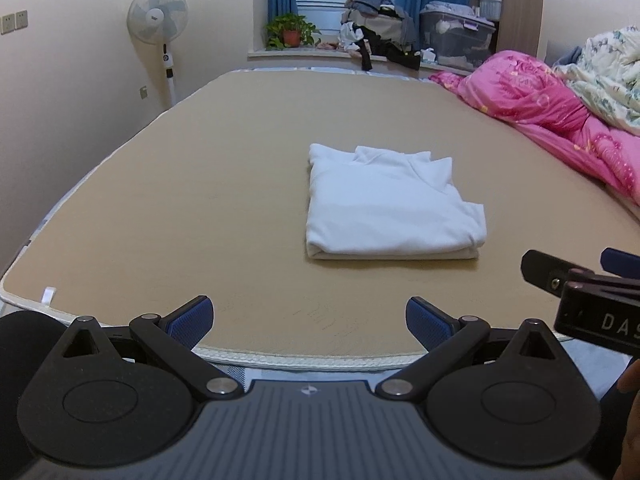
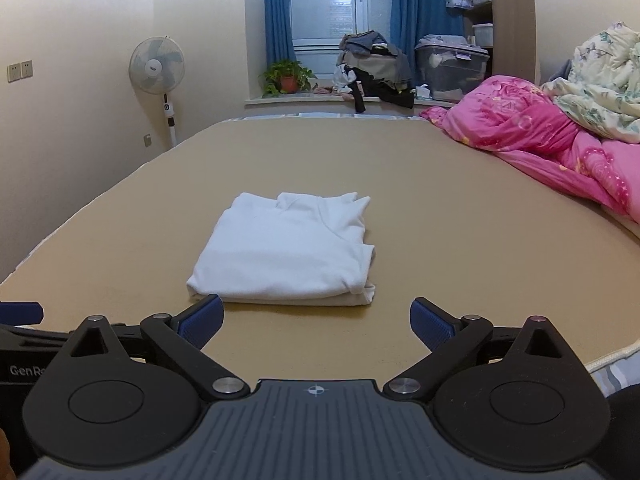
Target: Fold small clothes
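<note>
A white garment (image 1: 390, 206) lies folded into a neat rectangle on the tan bed surface (image 1: 200, 200); it also shows in the right wrist view (image 2: 288, 252). My left gripper (image 1: 309, 320) is open and empty, held near the bed's front edge, well short of the garment. My right gripper (image 2: 316, 322) is open and empty, just in front of the garment's near edge. The right gripper also shows at the right edge of the left wrist view (image 1: 580, 276).
Pink and floral quilts (image 1: 560, 112) are piled along the right side of the bed. A window ledge at the far end holds a potted plant (image 1: 291, 32), a clothes heap (image 1: 376, 28) and a storage box (image 1: 456, 36). A standing fan (image 1: 158, 20) is at the left wall.
</note>
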The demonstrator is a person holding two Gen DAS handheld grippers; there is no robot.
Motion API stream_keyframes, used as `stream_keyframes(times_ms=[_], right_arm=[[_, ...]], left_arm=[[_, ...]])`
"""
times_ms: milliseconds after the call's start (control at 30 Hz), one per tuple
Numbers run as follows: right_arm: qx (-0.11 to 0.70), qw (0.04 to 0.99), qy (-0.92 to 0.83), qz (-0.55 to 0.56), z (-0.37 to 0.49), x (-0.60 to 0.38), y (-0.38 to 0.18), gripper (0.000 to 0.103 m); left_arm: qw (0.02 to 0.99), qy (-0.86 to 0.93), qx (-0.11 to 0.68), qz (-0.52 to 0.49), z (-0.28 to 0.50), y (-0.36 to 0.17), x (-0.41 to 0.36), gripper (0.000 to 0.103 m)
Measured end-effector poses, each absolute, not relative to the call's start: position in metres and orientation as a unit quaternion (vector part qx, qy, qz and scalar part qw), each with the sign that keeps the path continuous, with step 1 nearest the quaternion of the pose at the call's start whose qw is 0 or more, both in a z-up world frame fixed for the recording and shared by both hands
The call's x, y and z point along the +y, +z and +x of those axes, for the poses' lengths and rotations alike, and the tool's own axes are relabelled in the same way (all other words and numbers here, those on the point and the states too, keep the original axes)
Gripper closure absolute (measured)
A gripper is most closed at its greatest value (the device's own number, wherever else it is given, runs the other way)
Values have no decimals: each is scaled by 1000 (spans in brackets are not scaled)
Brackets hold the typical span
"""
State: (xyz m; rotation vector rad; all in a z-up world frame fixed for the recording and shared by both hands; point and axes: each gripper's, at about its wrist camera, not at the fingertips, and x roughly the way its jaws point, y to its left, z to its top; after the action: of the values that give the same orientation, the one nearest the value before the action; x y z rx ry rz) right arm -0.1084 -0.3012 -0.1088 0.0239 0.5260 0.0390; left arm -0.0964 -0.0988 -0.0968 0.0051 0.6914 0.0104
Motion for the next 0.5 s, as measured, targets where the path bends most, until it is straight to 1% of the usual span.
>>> stream_keyframes(times_ms=[500], right_arm=[[262,965,17,-9,-106,-295,-111,4]], left_arm=[[949,1,315,-1,-99,-91,-94,0]])
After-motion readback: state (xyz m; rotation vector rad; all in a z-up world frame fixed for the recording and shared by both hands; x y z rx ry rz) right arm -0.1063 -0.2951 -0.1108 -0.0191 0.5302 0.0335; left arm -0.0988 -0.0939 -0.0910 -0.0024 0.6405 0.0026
